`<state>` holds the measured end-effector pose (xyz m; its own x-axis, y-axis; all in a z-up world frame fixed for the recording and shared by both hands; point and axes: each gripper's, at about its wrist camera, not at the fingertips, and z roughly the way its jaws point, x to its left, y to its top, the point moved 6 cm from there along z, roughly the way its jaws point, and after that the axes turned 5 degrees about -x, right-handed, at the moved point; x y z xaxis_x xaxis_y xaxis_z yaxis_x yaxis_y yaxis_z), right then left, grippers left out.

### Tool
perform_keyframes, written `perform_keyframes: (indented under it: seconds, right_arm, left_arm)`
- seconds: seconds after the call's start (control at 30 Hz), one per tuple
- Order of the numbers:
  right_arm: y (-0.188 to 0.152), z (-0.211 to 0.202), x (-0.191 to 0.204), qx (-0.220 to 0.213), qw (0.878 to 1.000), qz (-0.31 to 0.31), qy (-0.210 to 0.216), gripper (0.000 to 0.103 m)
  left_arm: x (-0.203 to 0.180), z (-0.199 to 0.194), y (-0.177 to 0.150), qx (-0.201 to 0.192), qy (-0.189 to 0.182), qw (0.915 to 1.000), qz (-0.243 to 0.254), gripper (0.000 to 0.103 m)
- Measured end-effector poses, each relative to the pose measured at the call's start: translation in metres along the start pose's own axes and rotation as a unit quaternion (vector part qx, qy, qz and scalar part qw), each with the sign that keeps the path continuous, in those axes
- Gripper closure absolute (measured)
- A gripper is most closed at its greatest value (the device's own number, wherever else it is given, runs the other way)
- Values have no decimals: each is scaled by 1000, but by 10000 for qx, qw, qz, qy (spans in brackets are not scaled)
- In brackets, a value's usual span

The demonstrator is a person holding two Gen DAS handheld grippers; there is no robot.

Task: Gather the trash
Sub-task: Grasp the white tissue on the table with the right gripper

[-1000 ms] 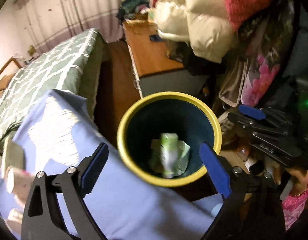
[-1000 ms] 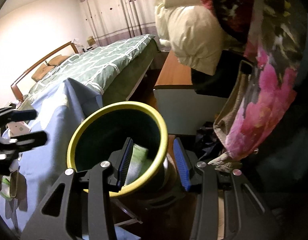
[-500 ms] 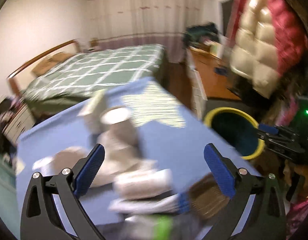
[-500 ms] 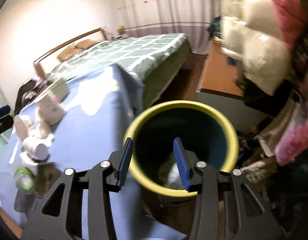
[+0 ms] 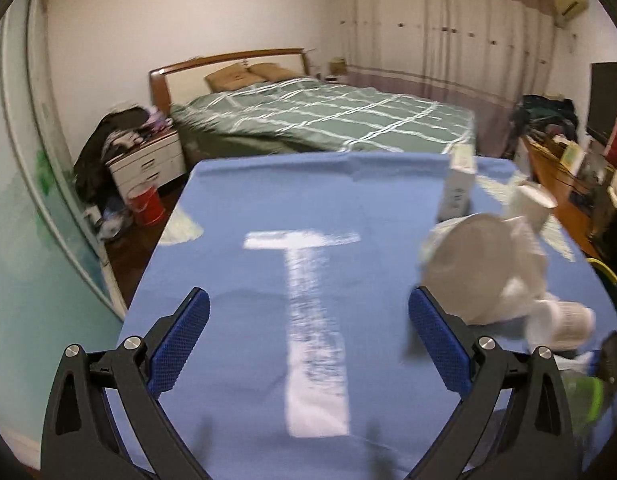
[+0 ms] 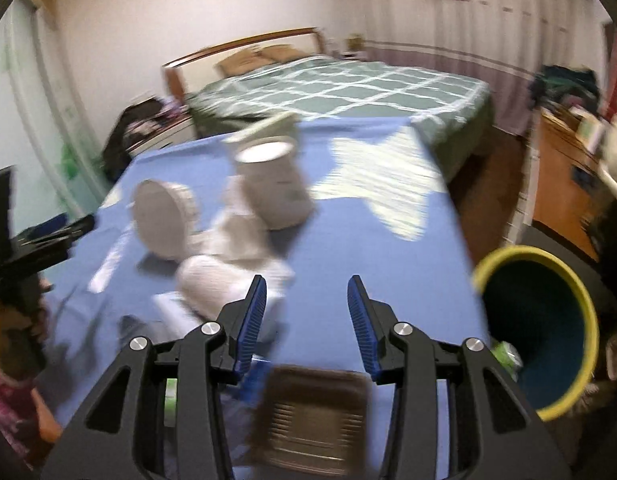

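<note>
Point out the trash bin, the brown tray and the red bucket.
trash bin (image 6: pixel 584 308): right wrist view, on its yellow rim.
brown tray (image 6: pixel 312 416): right wrist view, on its ribbed bottom.
red bucket (image 5: pixel 145 208): left wrist view, on its side wall, on the floor beside the nightstand.

A matt blue cloth table cover (image 5: pixel 268 208) bears chalky white printed shapes. The white paper cups (image 6: pixel 276 184) look dull and smooth. The yellow-rimmed dark bin (image 6: pixel 548 320) seems smooth plastic. The left gripper (image 5: pixel 308 340) has matt black plastic arms, dimpled blue pads (image 5: pixel 440 344) and shiny metal screws. The brown ribbed tray (image 6: pixel 312 416) looks plastic.
</note>
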<state>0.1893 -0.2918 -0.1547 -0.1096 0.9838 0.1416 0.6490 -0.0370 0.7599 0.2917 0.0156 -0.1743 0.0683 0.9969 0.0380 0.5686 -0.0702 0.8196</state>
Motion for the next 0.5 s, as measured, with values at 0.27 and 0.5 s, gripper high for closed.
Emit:
perform_keyframes:
  seconds: [0.27,0.5]
  right_arm:
    - [29,44,38,246,9992,-327,12,62]
    - [40,99,34,839,9964,-151,5,62]
  left_arm:
    - [7,22,-21,191,-13,9993,-313,5]
    - [3,22,-21,185,-10,9993,-312,5]
